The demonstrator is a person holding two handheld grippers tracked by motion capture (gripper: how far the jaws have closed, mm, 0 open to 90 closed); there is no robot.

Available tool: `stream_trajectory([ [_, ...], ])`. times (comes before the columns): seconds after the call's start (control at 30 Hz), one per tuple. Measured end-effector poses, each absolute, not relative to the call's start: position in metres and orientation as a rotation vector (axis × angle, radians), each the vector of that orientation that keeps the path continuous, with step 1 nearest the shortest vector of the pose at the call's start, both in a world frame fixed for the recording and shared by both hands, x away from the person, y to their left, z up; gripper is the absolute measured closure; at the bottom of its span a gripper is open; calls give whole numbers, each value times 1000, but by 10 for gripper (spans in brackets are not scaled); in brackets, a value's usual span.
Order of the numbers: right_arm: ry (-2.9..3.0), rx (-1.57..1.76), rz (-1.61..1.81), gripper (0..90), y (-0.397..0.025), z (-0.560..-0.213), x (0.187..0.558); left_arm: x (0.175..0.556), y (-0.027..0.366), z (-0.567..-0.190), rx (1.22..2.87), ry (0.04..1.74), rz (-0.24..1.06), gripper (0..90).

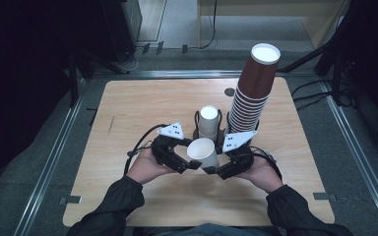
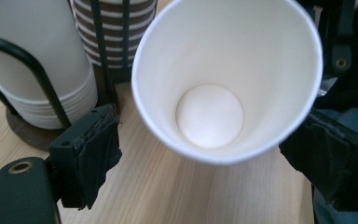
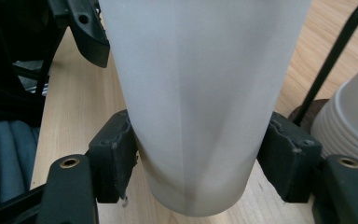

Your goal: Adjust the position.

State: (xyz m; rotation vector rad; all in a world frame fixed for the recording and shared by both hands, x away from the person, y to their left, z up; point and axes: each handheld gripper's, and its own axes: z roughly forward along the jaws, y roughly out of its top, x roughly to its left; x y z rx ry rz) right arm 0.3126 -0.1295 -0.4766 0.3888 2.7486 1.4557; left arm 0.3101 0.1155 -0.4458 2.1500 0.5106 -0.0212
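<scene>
right gripper (image 3: 200,163) is clamped on the white paper cup (image 3: 200,93), both padded jaws pressed flat against its lower wall. left gripper (image 2: 205,158) is spread wide around the same cup's rim (image 2: 223,79); the far jaw looks against the rim, the near jaw stands off with a gap. in the high view the cup (image 1: 202,151) is tilted, mouth up and toward the left gripper (image 1: 187,164), held just above the wooden table (image 1: 128,113) near its front-centre, right gripper (image 1: 215,169) below-right. tight behind: wire cup holder (image 1: 197,123) with a short white cup stack (image 1: 208,120), tall brown cup stack (image 1: 251,88) leaning beside it. open tabletop left and front. cup smooth, matte, tapered; jaw pads black, rough-edged.
</scene>
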Motion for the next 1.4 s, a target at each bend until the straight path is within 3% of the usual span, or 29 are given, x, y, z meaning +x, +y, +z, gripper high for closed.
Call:
stream_trajectory([
  [0.33,2789,378,1479,332,-121,-479,311,307,105,-445,2117,485,-20,137],
  [0.43,2782,376,1488,334,-120,-478,311,306,105,-444,2099,489,-14,209],
  [0.67,2800,405,1496,332,-121,-478,311,307,107,-443,2097,497,-29,263],
  [0.9,2801,457,1465,204,-119,-477,310,308,113,-440,2103,508,-17,267],
  [1.4,2809,530,1411,198,-131,-474,309,312,124,-439,2139,539,11,265],
])
